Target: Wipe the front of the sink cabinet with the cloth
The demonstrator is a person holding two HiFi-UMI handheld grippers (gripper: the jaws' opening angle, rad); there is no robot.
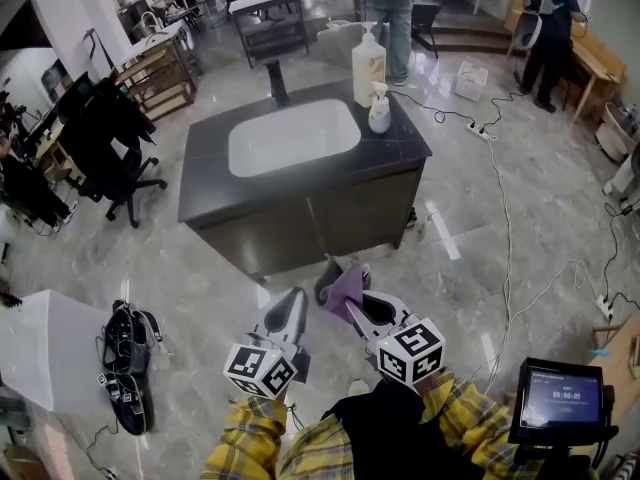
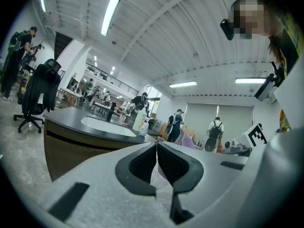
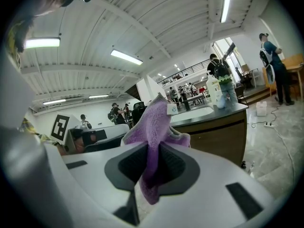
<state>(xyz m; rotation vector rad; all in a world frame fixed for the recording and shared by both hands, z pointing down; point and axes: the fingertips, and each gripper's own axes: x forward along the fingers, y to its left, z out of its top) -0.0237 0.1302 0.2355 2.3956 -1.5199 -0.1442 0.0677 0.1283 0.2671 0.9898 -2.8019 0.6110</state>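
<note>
The sink cabinet (image 1: 310,223) stands ahead, dark top with a white basin (image 1: 293,136) and brown front doors. My right gripper (image 1: 352,306) is shut on a purple cloth (image 1: 343,286), held a short way in front of the cabinet doors and not touching them. In the right gripper view the cloth (image 3: 154,137) bunches up between the pads, with the cabinet (image 3: 216,134) behind. My left gripper (image 1: 288,318) hangs beside it on the left, shut with nothing in it; its pads (image 2: 145,163) meet in the left gripper view.
A soap bottle (image 1: 367,66) and a small dispenser (image 1: 379,111) stand on the counter's right. A black office chair (image 1: 110,148) is at the left, a bag (image 1: 128,363) on the floor lower left, cables (image 1: 500,198) run across the floor at right. People stand at the back.
</note>
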